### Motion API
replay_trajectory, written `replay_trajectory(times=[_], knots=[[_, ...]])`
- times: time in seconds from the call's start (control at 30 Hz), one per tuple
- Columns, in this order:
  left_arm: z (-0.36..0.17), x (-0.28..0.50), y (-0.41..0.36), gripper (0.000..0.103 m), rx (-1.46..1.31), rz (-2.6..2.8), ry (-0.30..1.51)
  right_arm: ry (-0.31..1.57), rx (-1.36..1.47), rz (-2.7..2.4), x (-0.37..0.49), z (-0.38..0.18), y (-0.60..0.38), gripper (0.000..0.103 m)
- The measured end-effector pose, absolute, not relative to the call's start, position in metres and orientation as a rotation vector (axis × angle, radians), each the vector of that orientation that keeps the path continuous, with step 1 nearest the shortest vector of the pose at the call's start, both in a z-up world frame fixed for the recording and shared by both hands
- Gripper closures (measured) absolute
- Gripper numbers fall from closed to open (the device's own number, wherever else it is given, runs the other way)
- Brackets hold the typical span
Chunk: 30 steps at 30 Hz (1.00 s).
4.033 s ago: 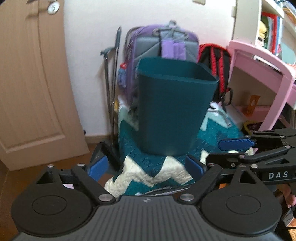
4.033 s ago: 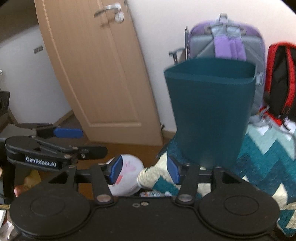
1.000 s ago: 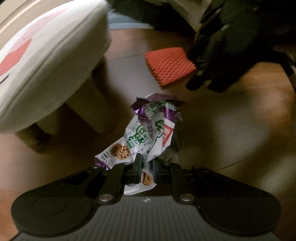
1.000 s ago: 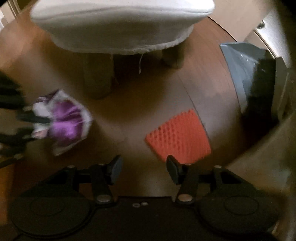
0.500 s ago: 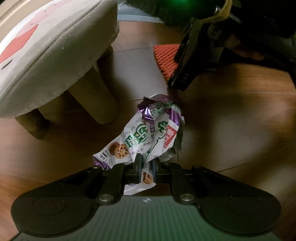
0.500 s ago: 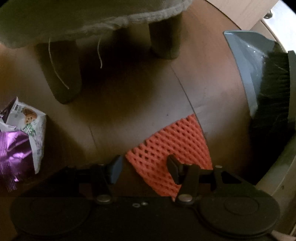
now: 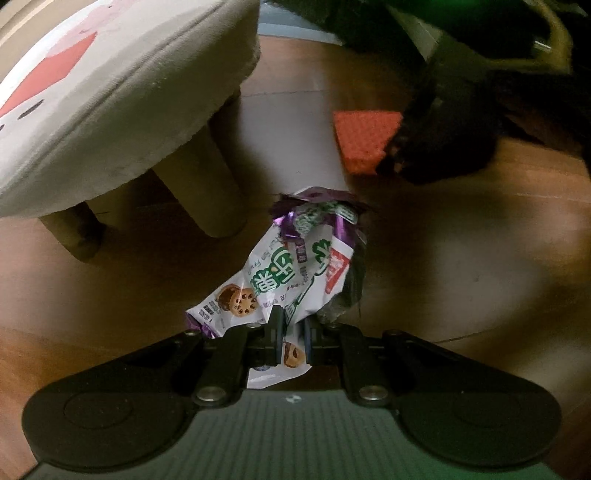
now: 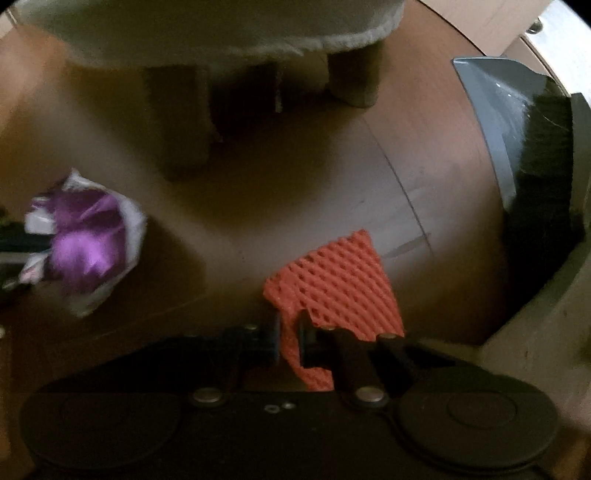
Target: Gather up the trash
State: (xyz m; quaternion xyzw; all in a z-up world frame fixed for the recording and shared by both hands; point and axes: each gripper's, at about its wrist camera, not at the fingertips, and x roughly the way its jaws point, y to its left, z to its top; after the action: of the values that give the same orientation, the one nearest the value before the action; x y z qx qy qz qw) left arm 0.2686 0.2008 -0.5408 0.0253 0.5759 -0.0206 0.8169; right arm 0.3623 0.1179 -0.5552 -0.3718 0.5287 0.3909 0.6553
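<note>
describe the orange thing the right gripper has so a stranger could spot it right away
Start at the padded stool on the wooden floor. In front of it, beside the grey dustpan, the right gripper pinches a foam net: flat, orange, diamond-holed, unlike the crumpled purple snack wrapper.

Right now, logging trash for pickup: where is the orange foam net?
In the right wrist view the orange foam net sits low center, pinched in the right claw, above the wooden floor, left of the grey dustpan.
</note>
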Motion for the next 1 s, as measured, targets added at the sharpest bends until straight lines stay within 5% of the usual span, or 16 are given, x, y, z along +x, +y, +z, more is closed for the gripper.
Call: replay_trajectory(times=[0.73,1.0], knots=[[-0.437,0.255,0.21,0.092,-0.003,-0.062,1.176,1.295,-0.571,0.899,0.226,-0.41,0.042,0.096],[-0.45,0.275,0.211,0.091,-0.092,-0.088,1.212,1.278,-0.431,0.862,0.222,-0.379,0.009,0.095]])
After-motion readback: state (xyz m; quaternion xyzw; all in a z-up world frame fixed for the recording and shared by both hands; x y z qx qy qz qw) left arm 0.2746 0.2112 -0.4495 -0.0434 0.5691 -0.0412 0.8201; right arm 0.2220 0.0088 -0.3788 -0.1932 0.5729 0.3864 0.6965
